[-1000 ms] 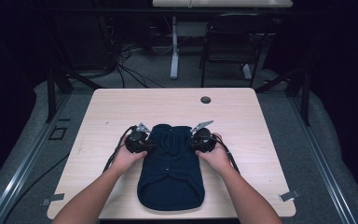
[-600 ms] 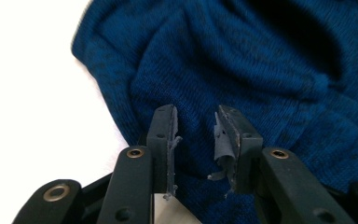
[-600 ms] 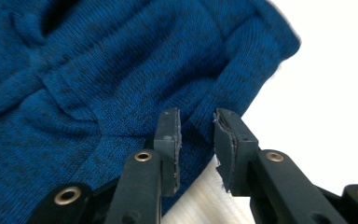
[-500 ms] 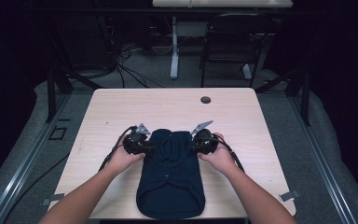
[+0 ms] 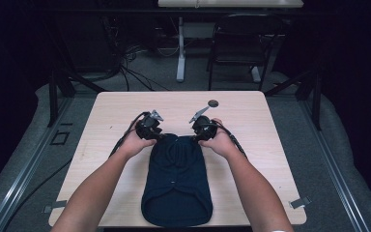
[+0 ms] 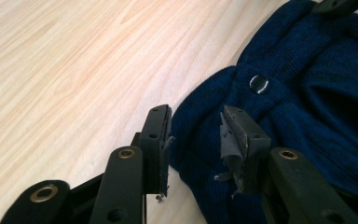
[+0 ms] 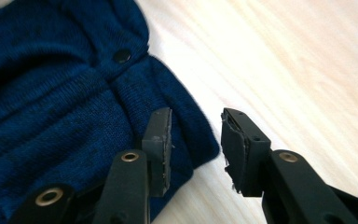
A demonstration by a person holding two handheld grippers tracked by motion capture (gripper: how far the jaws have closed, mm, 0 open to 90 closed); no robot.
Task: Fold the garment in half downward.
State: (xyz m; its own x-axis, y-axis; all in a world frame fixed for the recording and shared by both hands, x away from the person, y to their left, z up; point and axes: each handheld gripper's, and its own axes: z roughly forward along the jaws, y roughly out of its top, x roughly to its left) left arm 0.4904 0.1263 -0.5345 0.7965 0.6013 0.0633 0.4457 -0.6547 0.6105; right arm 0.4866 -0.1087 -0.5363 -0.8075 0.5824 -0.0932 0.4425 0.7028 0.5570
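Forearms reach forward over the bench [image 5: 101,111]; my left tongs [image 5: 149,126] and right tongs [image 5: 204,126], both spread, straddle the far corners of the dark blue knit garment [image 5: 176,183] lying flat between them.

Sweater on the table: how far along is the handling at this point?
Done: the dark blue sweater lies flat on the table, far end narrowed, possibly with its sides folded in. In hand: the left gripper and the right gripper each sit open at a far corner, jaws astride the knit edge, not clamped. Left: closing on the corners and whatever fold or move follows; I can't tell which.
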